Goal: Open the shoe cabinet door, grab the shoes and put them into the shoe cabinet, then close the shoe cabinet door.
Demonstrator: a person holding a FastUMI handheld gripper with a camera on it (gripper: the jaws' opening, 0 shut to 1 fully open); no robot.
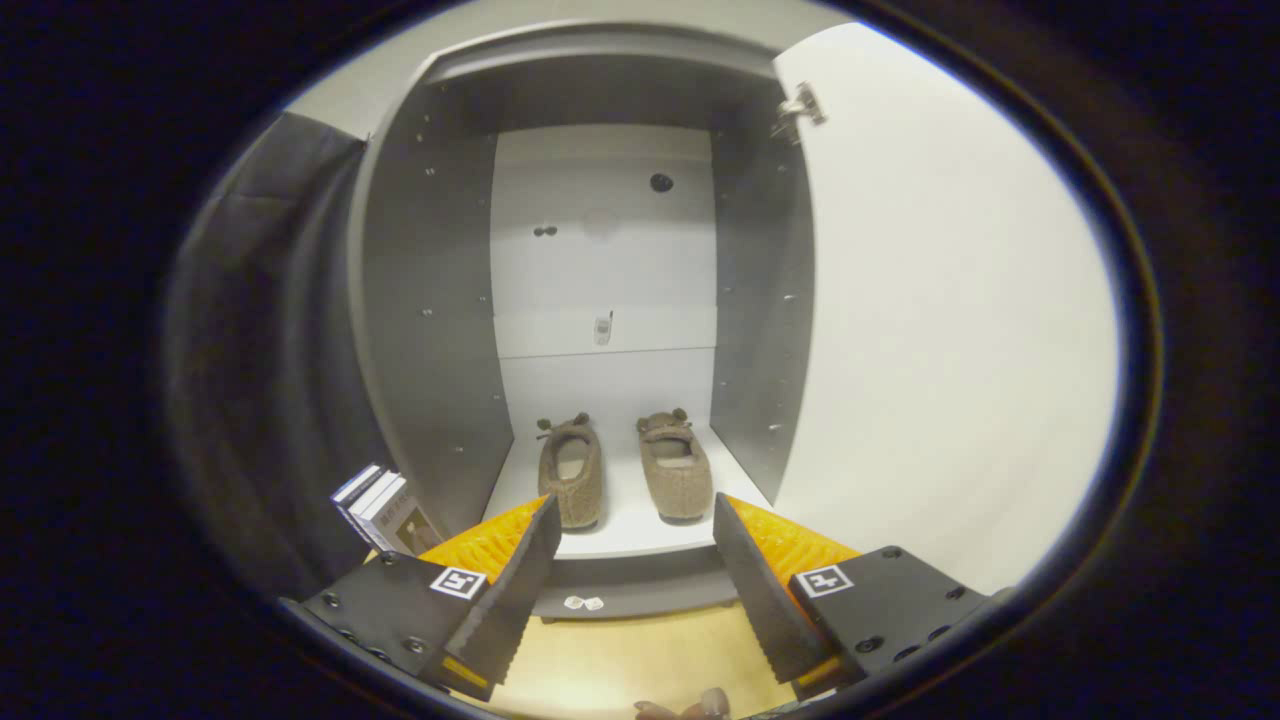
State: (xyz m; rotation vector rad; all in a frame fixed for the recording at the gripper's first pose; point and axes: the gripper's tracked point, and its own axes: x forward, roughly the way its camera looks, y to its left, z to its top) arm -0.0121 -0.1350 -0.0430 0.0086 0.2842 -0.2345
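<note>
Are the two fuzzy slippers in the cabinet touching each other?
Apart. The gripper view shows a strip of white cabinet floor between the left slipper and the right slipper. The gripper is open, holding nothing.

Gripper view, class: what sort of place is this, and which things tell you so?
Probably a staged household corner in a recording booth. A white shoe cabinet stands with its door open, a pair of brown fuzzy slippers on its bottom shelf, books beside it. The open gripper holds nothing.
</note>
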